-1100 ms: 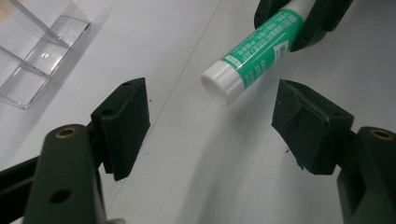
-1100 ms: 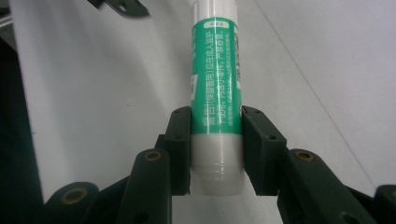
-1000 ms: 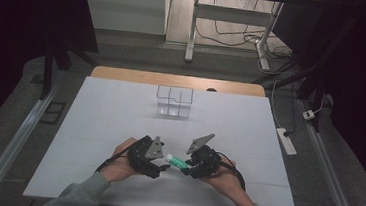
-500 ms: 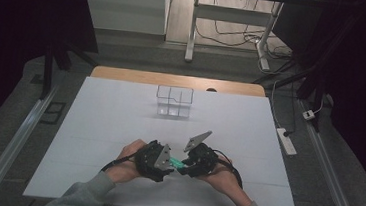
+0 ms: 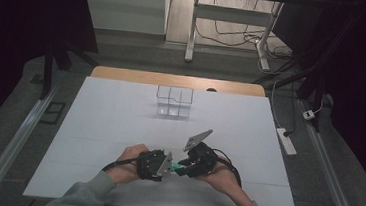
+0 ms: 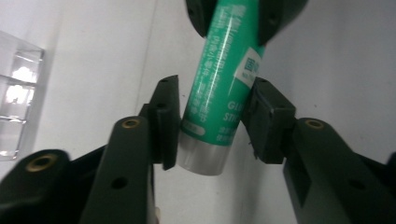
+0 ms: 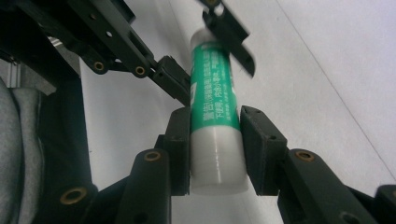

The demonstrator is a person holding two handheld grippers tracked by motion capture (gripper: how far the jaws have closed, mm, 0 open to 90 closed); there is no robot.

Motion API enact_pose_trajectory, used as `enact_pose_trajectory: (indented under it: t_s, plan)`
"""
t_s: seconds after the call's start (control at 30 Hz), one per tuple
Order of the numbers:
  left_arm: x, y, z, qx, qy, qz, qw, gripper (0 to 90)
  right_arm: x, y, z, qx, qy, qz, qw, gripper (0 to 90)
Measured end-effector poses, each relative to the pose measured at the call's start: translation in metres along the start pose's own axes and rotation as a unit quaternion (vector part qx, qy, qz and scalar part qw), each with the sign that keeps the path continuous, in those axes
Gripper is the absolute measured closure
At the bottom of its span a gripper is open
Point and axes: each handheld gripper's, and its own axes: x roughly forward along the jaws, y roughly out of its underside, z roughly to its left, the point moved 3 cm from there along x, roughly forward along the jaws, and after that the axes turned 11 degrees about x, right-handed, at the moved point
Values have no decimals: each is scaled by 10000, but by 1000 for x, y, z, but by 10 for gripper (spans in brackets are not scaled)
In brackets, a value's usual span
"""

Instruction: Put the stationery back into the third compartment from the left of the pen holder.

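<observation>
A green glue stick point(image 5: 177, 170) hangs level above the white table point(image 5: 108, 126) near its front edge, between my two grippers. My right gripper point(image 5: 184, 168) is shut on the stick's white cap end point(image 7: 215, 154), pads pressed on both sides. Facing it, my left gripper point(image 5: 169, 168) has just been closing its jaws on the silver base end point(image 6: 201, 156). In the left gripper view both pads point(image 6: 168, 121) lie against the green body point(image 6: 219, 70). The right gripper view shows the left gripper's jaws around the far end, one of them blurred.
A clear plastic box point(image 5: 173, 101) with compartments stands at the back middle of the table, also at the left edge of the left gripper view point(image 6: 18, 98). A power strip point(image 5: 286, 141) lies on the floor to the right. A desk frame and cables stand beyond the table.
My left gripper has shifted right toward the right gripper, and its wide jaws have drawn in around the stick's free end. The right gripper has kept still with the stick.
</observation>
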Motion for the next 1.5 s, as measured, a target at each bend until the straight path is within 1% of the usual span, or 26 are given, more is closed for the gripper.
enact_pose_trajectory:
  t_s: [0.03, 0.1, 0.13, 0.17, 0.2, 0.23, 0.27, 0.33, 0.37, 0.43, 0.47, 0.57, 0.6, 0.67, 0.7, 0.77, 0.87, 0.9, 0.97, 1.0, 1.03, 1.13, 1.2, 1.3, 1.4, 1.5]
  plan:
    - [0, 0, 0, 33, 55, 19, 10000, 614, 0, 0, 0, -3, -22, -22, 10000, 641]
    - [1, 0, -2, 48, 95, 17, 9999, 639, -2, 0, 1, 27, -24, -111, 9999, 632]
    - [1, -1, -3, -27, 89, -28, 10000, 646, -3, -1, 1, 14, -39, -180, 9998, 628]
    - [1, 0, -2, -21, 106, -24, 9999, 649, -3, -1, 1, -1, -40, -255, 9997, 621]
    - [0, 0, -1, -94, 90, -38, 9999, 651, -4, -1, 1, -23, -2, -314, 9995, 608]
    - [-1, 2, 1, -146, 94, -57, 9998, 652, -5, -1, 1, 7, 37, -383, 9993, 586]
    - [-2, 4, 3, -235, 74, -89, 9997, 652, -6, -1, 0, -26, 74, -472, 9989, 559]
    - [-3, 8, 6, -507, 64, -237, 9984, 653, -10, -2, 0, 29, 208, -692, 9974, 501]
    - [-4, 10, 8, -621, 46, -311, 9976, 652, -13, -2, -1, 47, 292, -813, 9963, 477]
    - [-7, 15, 13, -755, -32, -346, 9965, 652, -19, -3, -3, 86, 423, -1099, 9930, 442]
    - [-8, 16, 14, -836, -91, -379, 9957, 652, -21, -2, -4, 133, 429, -1249, 9912, 429]
    - [-12, 20, 19, -1102, -231, -503, 9924, 652, -30, 0, -9, 217, 514, -1683, 9842, 407]
    - [-14, 22, 21, -1176, -263, -547, 9912, 652, -32, 0, -11, 248, 490, -1829, 9816, 402]
    - [-15, 25, 23, -1344, -312, -657, 9883, 652, -36, 2, -13, 327, 490, -2030, 9774, 392]
    - [-16, 26, 24, -1379, -312, -677, 9876, 652, -38, 3, -15, 359, 509, -2090, 9759, 390]
    - [-17, 30, 27, -1530, -340, -754, 9848, 652, -41, 4, -17, 399, 568, -2209, 9728, 379]
    - [-18, 34, 29, -1723, -353, -888, 9804, 652, -43, 6, -19, 396, 630, -2318, 9699, 360]
    - [-19, 35, 30, -1784, -353, -927, 9790, 652, -44, 7, -20, 394, 656, -2370, 9685, 354]
    - [-20, 38, 32, -1922, -356, -1062, 9749, 652, -44, 8, -21, 423, 679, -2433, 9667, 343]
    - [-21, 39, 33, -1964, -343, -1108, 9736, 651, -45, 9, -22, 443, 680, -2465, 9657, 339]
    - [-21, 40, 34, -2038, -340, -1166, 9715, 651, -45, 9, -23, 470, 676, -2510, 9645, 333]
    - [-23, 42, 36, -2146, -404, -1291, 9673, 651, -46, 9, -25, 522, 676, -2597, 9619, 328]
    - [-25, 42, 36, -2250, -481, -1408, 9629, 651, -46, 10, -25, 541, 658, -2637, 9608, 319]
    - [-26, 42, 37, -2363, -504, -1553, 9579, 652, -46, 10, -25, 569, 617, -2681, 9597, 312]
    - [-26, 42, 37, -2424, -484, -1625, 9552, 651, -45, 10, -25, 566, 597, -2721, 9588, 302]
    - [-25, 41, 37, -2441, -465, -1658, 9543, 651, -45, 10, -24, 593, 608, -2734, 9582, 298]
